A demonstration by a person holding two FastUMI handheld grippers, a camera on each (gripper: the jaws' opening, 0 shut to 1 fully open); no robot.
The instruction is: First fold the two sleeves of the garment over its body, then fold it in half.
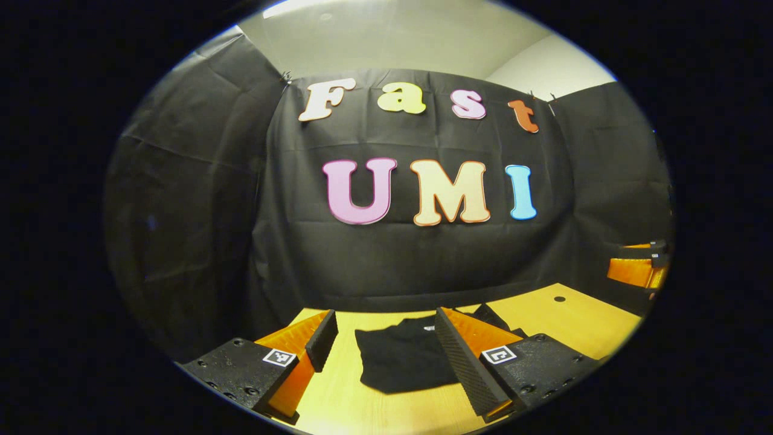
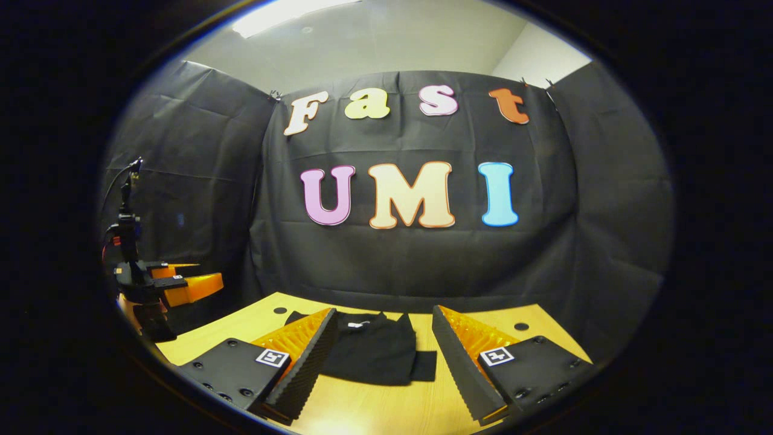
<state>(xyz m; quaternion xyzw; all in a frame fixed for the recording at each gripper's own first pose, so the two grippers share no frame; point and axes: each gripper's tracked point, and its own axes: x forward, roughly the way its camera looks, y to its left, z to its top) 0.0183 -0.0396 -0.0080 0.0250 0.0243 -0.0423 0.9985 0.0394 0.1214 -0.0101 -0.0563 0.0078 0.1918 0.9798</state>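
Left gripper (image 1: 386, 347) spread, empty | right gripper (image 2: 386, 347) spread, empty | black shirt (image 2: 371, 353) flat on table (image 2: 543, 326), 12 o'clock of both | raised apart, probably to start sleeve folds

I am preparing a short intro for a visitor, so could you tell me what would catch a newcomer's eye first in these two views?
The black garment lies on the wooden table, framed between the open fingers of the right gripper. In the left gripper view the same garment sits between the open fingers of the left gripper. Behind the table hangs the black cloth wall, and the other gripper hovers at each view's edge.
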